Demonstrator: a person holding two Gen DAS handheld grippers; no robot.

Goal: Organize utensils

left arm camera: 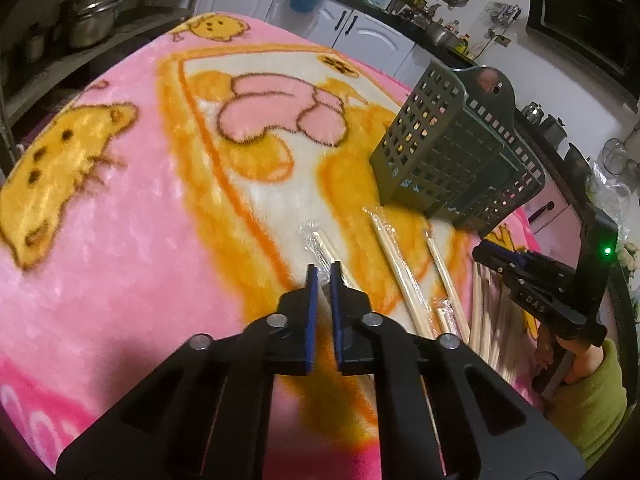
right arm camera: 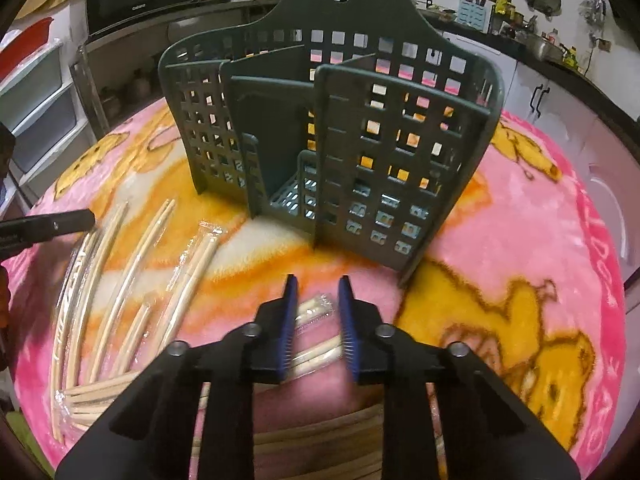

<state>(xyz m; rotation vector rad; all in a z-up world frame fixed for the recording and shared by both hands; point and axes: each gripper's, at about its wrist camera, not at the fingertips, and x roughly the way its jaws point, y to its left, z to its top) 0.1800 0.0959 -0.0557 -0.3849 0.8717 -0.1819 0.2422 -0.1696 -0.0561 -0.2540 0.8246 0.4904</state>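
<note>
On the pink cartoon blanket [left arm camera: 120, 240] covering the surface, the left hand-held gripper [left arm camera: 324, 276] hovers low over a wrapped pair of chopsticks [left arm camera: 324, 246], its jaws nearly together with a thin gap and nothing visibly pinched. More wrapped chopsticks [right arm camera: 188, 276] lie fanned to its right, loose on the blanket. Further right, the right hand-held gripper [right arm camera: 318, 292] is released above another wrapped pair [right arm camera: 316, 308], and the dark slotted utensil holder [right arm camera: 332, 140] stands upright just beyond, its compartments unfilled.
</note>
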